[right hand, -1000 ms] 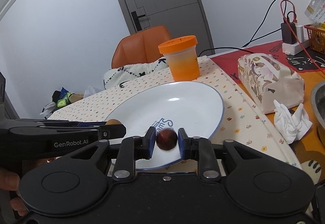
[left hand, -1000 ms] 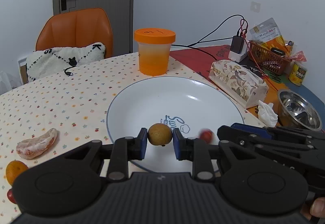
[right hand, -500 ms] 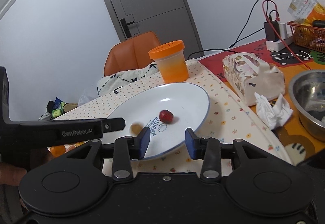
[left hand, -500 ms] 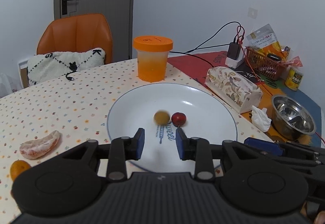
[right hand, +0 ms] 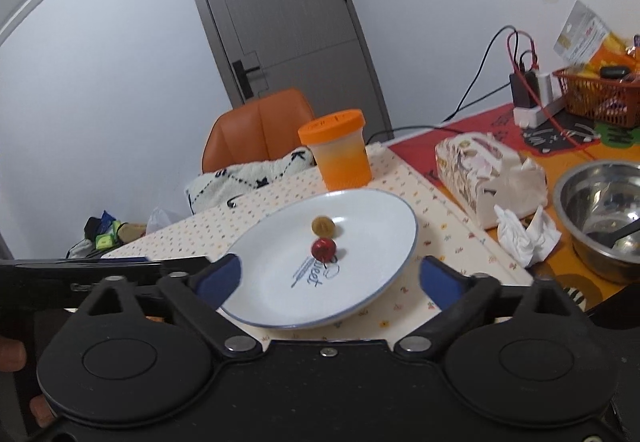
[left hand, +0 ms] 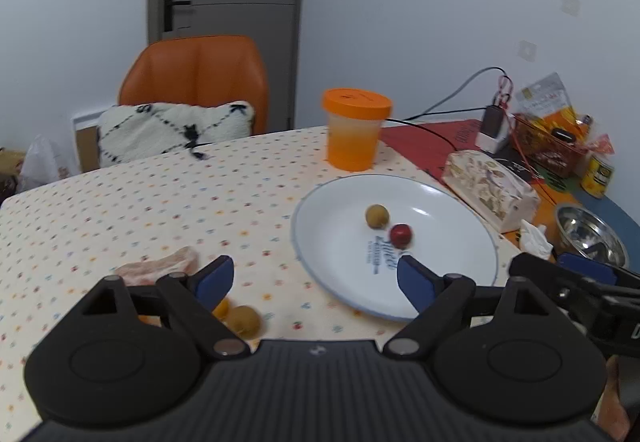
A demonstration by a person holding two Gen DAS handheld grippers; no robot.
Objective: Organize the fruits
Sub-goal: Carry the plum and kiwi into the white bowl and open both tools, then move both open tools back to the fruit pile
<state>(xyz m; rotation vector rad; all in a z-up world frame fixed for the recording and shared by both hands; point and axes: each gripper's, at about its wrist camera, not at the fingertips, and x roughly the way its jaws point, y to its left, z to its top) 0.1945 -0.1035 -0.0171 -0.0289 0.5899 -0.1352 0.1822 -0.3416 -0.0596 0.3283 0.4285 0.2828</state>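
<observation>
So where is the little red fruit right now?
The little red fruit sits on the white plate, about in the middle, right next to the brown round fruit and just above the blue writing, in both wrist views.

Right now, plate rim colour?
Thin blue line on the white plate, clearest in the right wrist view.

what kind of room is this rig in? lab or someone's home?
Most likely a home dining area, not a lab. A table with a floral patterned tablecloth holds a white plate of fruit, an orange chair with a cushion sits behind it, and a tissue box lies to the side.
</observation>
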